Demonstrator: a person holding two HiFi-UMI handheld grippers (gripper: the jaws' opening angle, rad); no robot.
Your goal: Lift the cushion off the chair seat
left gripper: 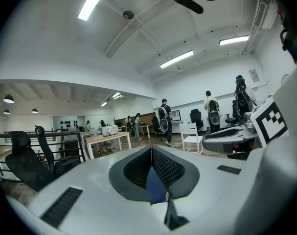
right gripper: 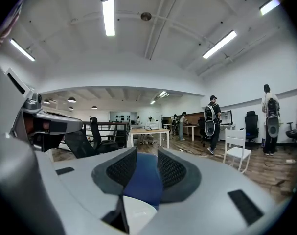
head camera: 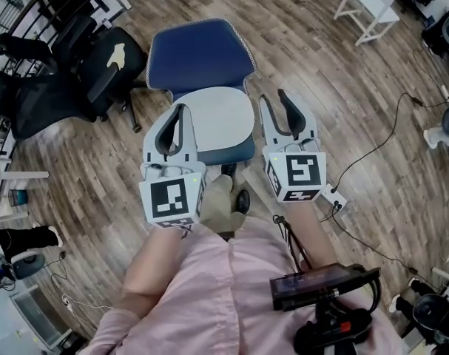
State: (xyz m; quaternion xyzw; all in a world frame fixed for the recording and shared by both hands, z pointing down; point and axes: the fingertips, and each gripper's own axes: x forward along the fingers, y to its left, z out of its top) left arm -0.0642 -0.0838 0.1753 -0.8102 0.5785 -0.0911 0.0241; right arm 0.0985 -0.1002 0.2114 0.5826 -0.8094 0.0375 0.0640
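A pale grey cushion (head camera: 218, 117) lies on the seat of a blue chair (head camera: 198, 50) straight ahead of me in the head view. My left gripper (head camera: 178, 113) hovers over the cushion's left edge; its pads meet at the tips (left gripper: 149, 150), shut on nothing. My right gripper (head camera: 274, 100) hangs just past the cushion's right edge with a gap between its pads (right gripper: 147, 153), so it is open and empty. Through both sets of jaws I see blue chair fabric (right gripper: 144, 180) and a strip of the cushion (right gripper: 138, 214). Neither gripper touches the cushion.
A black office chair (head camera: 98, 65) stands close to the blue chair's left. A white chair (head camera: 372, 2) is at the far right. A power strip (head camera: 333, 197) and its cable lie on the wood floor to the right. My shoe (head camera: 241, 200) is under the seat's front.
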